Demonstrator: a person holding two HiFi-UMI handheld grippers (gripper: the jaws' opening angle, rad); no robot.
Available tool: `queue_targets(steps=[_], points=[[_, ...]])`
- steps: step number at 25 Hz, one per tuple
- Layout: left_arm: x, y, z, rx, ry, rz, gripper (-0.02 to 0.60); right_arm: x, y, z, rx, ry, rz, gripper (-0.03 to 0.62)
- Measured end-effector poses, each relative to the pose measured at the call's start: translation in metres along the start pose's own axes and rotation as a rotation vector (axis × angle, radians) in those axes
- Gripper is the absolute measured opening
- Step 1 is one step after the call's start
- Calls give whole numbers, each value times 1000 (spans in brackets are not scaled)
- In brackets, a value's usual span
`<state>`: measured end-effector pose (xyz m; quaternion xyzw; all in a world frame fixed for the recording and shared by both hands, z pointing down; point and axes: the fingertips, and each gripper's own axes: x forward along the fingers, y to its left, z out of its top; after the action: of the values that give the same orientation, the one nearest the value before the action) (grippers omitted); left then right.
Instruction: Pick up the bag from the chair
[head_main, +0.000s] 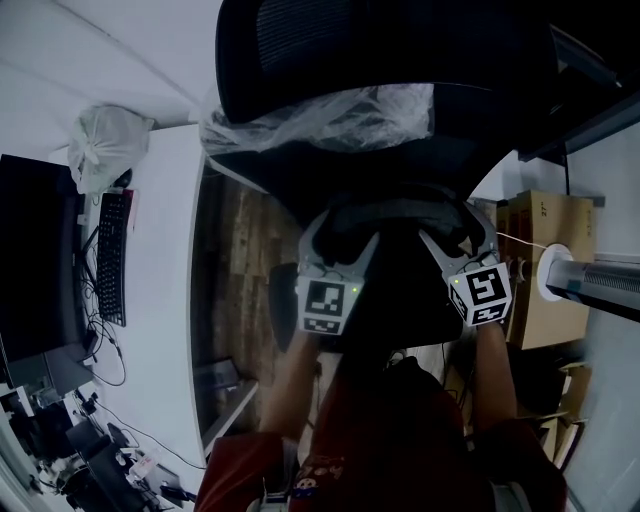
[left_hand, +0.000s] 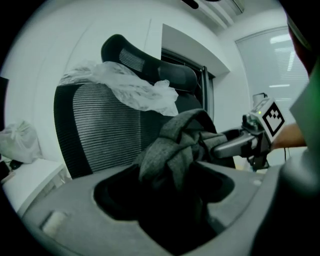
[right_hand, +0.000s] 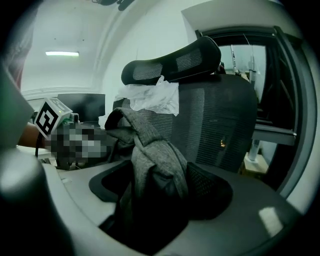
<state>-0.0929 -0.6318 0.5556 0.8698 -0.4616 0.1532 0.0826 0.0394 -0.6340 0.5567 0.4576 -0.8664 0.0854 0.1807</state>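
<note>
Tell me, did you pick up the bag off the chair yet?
Not yet. Done: left gripper and right gripper are at the grey bag. In hand: its fabric sits between their open jaws. Still to do: squeeze, then lift it off the chair.

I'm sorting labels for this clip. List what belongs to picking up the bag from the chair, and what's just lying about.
Job: grey bag, chair, left claw, right claw, both open with bag fabric between.
Lying about: plastic sheet over the chair back, white sack on the desk, keyboard, monitor, cardboard box.
</note>
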Motion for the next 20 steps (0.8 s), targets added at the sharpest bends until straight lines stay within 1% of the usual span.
queue_targets(steps=[5,10,13,20], points=[[5,2,-1,-19,2,-7,286,5,-3,0,-5,-11,-13,308],[5,-2,-3,-26,17,-9,243,3,-1,-3,-13,5,-28,259],[4,-4,-3,-28,24,-13,228,1,1,-3,-16,13,-27,232],[-5,-9,-4,-36,28,-9,208,-7,9,-3,-29,9,-26,193]])
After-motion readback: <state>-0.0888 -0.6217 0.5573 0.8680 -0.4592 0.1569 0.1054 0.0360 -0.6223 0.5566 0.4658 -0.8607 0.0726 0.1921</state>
